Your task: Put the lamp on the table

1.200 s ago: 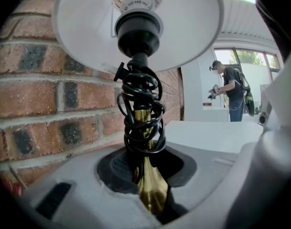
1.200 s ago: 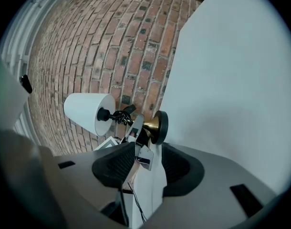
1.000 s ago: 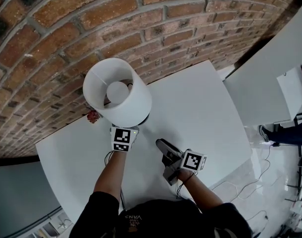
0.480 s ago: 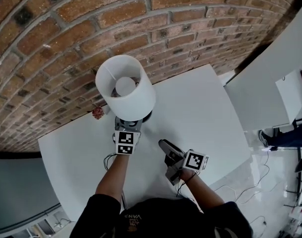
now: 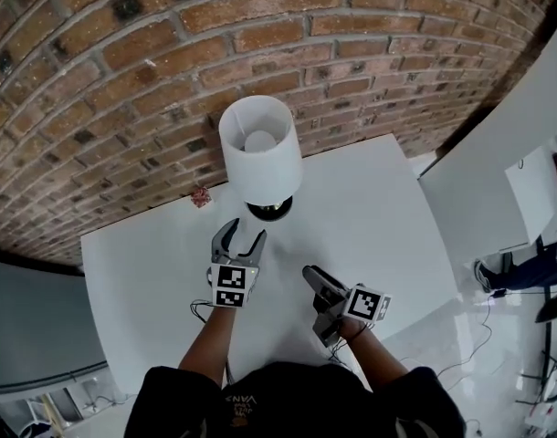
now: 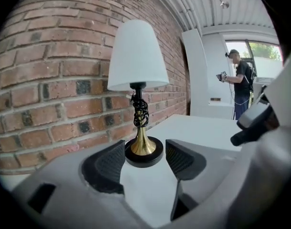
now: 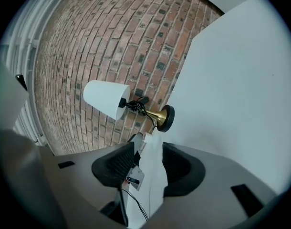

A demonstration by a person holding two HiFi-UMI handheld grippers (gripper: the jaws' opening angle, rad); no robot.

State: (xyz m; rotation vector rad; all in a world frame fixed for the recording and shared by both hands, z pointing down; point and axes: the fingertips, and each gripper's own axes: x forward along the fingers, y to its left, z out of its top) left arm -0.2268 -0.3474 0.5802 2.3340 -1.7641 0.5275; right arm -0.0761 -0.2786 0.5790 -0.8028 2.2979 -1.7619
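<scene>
The lamp stands upright near the brick wall, with a white shade (image 5: 260,149) over a brass stem and a black round base (image 5: 269,210) resting on the white table (image 5: 397,208). My left gripper (image 5: 242,237) sits just short of the base. Its jaws have just been opening and nothing is between them. In the left gripper view the base (image 6: 144,150) stands ahead of the spread pads (image 6: 105,166). My right gripper (image 5: 315,281) hovers over the table to the right, open and empty. In the right gripper view the lamp (image 7: 105,99) lies beyond the jaws.
A small reddish object (image 5: 200,195) lies at the table's back edge by the brick wall (image 5: 123,80). A white panel (image 5: 498,153) stands to the right. Cables (image 5: 479,354) run across the floor at lower right. A person (image 6: 241,89) stands far off.
My left gripper has let go of the lamp, spread its jaws and drawn back toward me. The lamp stays standing on the table. The right gripper has shifted only slightly.
</scene>
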